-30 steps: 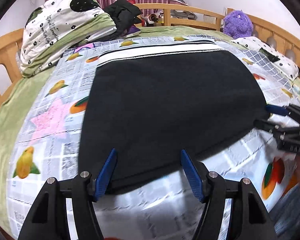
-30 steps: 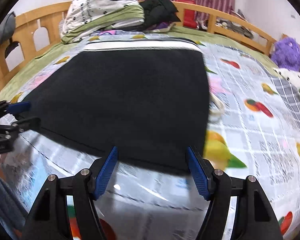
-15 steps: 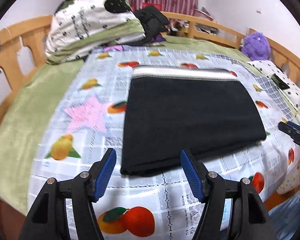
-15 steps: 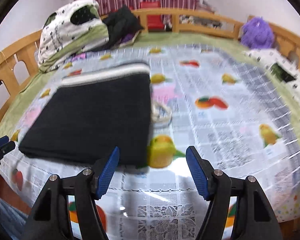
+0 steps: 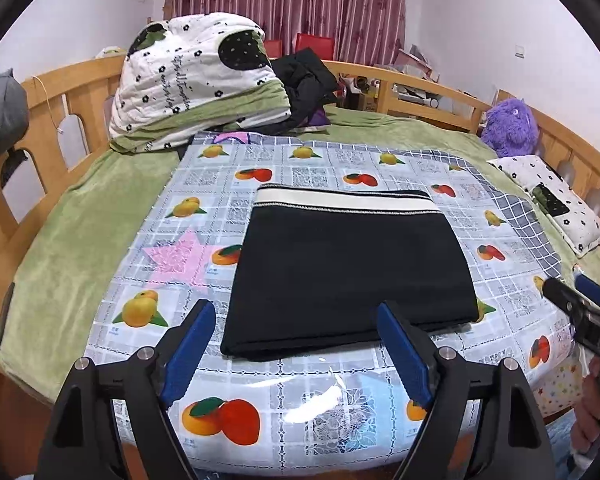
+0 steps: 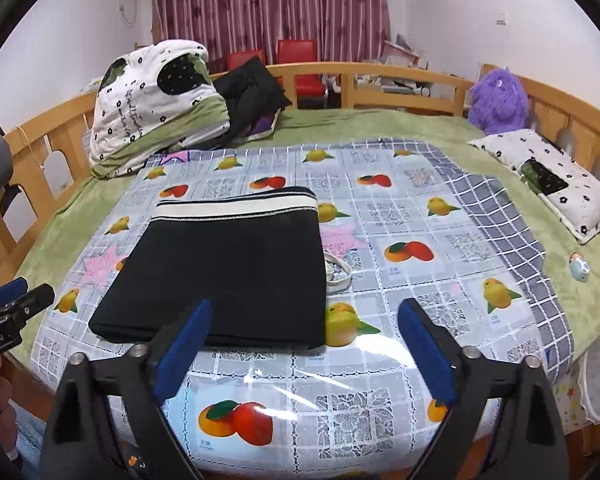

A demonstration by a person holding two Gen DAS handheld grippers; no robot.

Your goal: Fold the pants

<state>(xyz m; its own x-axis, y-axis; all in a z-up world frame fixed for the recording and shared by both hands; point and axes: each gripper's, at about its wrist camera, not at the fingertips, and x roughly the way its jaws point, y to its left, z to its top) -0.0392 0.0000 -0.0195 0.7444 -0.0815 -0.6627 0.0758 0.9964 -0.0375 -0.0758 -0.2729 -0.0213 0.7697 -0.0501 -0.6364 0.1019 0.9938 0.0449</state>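
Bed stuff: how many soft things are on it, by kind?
Folded black pants with a white waistband: 1
Fluffy purple plush toy: 1
White pillow with black flowers: 1
Bundled white and green flowered quilt: 1
Heap of black clothes: 1
Total: 5

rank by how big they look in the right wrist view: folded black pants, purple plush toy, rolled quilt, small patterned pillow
1. folded black pants, though nearest the camera
2. rolled quilt
3. small patterned pillow
4. purple plush toy

The pillow and the toy look close in size, and both lie far back, so their order is unsure.
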